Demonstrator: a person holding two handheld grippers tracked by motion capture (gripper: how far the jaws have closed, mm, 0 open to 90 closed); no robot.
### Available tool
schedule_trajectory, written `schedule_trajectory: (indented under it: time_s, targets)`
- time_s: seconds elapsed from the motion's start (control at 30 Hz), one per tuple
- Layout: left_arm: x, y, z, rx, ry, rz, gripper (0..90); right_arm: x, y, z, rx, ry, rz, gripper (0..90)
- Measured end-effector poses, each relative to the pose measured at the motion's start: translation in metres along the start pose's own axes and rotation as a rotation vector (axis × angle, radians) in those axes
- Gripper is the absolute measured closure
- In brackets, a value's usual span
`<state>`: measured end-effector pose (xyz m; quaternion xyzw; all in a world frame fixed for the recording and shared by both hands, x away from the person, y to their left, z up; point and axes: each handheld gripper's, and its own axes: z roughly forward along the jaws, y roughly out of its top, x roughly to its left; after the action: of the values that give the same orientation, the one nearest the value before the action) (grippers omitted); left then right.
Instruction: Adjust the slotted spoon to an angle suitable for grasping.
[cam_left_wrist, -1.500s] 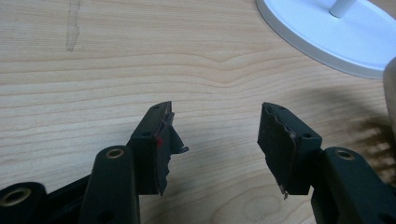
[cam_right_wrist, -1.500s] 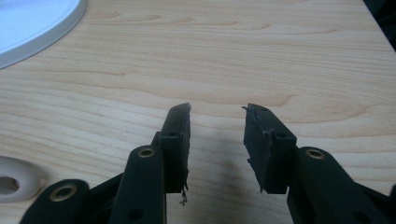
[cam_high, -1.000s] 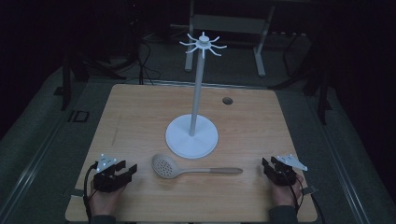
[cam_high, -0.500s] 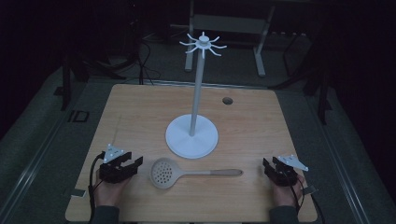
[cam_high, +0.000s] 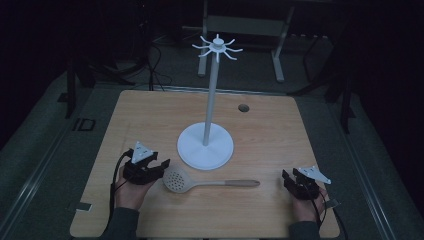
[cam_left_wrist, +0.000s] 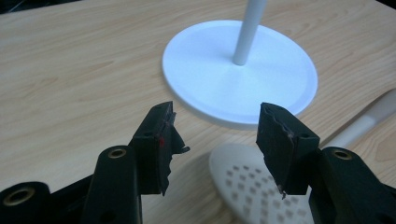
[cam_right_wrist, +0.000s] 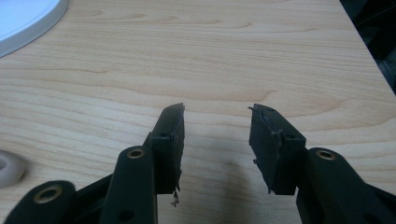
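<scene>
Left gripper (cam_high: 161, 165) open, nearly over the skimmer (cam_high: 176, 179) head; handle runs right toward the right gripper (cam_high: 290, 179), also open, farther off.

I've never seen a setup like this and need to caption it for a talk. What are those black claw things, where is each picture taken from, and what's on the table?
No robot arm here: a person holds a two-jaw tool in each hand. The high view looks down on the wooden table, with the left gripper and right gripper near its front edge. The other two pictures come from cameras riding on those grippers, looking out between their own black jaws.

On the table stand a white hook stand with a round base and tall pole, and in front of it a slotted spoon lying flat. In the left gripper view the jaws stand open just above the spoon's perforated head. Both grippers are open and hold nothing.
</scene>
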<state>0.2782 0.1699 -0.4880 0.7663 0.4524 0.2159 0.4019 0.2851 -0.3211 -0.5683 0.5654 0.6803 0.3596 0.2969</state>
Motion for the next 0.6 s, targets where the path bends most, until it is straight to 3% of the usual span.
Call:
schedule_trajectory:
  time_s: [0.6]
  targets:
    - [-0.028, 0.035, 0.012, -0.003, -0.036, 0.098, 46.5, -0.001, 0.001, 0.0, -0.005, 0.001, 0.008, 54.1]
